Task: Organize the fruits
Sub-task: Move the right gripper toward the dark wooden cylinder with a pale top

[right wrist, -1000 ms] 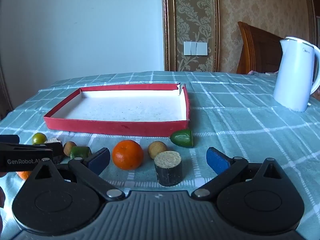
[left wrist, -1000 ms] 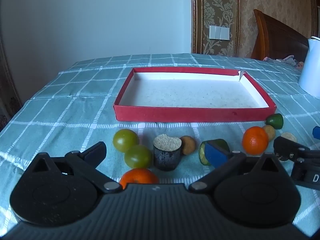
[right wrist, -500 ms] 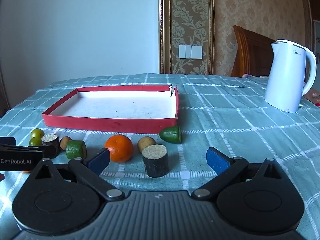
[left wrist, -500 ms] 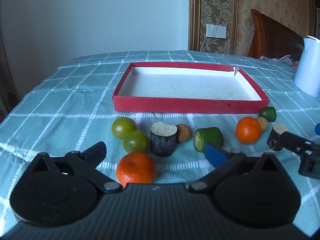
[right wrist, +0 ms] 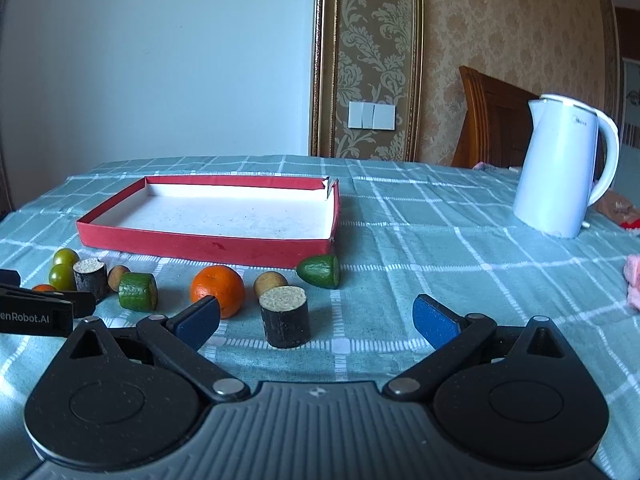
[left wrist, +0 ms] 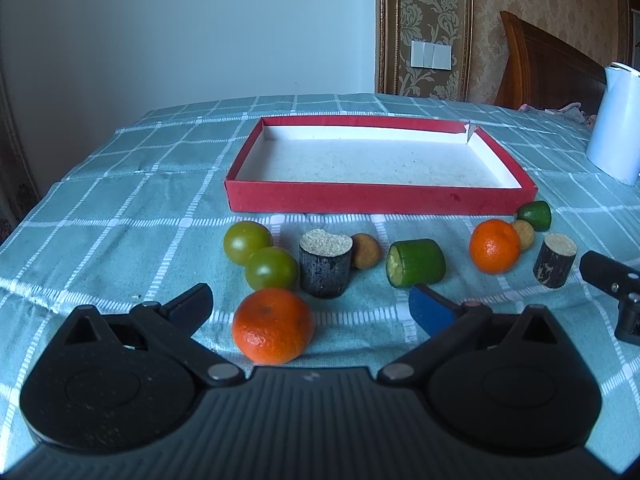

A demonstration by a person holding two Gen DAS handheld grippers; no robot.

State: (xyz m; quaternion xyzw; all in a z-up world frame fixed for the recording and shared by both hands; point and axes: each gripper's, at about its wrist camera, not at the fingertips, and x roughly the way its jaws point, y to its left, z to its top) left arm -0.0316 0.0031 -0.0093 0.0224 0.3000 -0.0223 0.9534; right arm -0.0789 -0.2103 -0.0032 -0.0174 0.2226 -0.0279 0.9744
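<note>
A shallow red tray [left wrist: 376, 200] [right wrist: 208, 244] with a white floor sits on the checked cloth. Fruit pieces lie in a row before it: two green tomatoes [left wrist: 260, 256], a near orange [left wrist: 274, 326], a dark cut cylinder [left wrist: 325, 264], a brown ball [left wrist: 366, 251], a green cut piece [left wrist: 416, 263], a second orange [left wrist: 495, 246] [right wrist: 218, 290], another dark cylinder [left wrist: 556, 256] [right wrist: 285, 322] and a green end piece [left wrist: 534, 216] [right wrist: 320, 271]. My left gripper [left wrist: 310, 308] is open, the near orange between its fingers. My right gripper [right wrist: 316, 316] is open around the dark cylinder.
A white electric kettle [right wrist: 564, 168] stands at the right on the table. A wooden chair back [right wrist: 488, 120] is behind the table. Something pink [right wrist: 634, 280] lies at the right edge. The table's left edge drops off near the wall.
Both grippers have drawn back and risen a little, so the fruits and tray look farther away. The near orange has come fully into the left view. Nothing was grasped.
</note>
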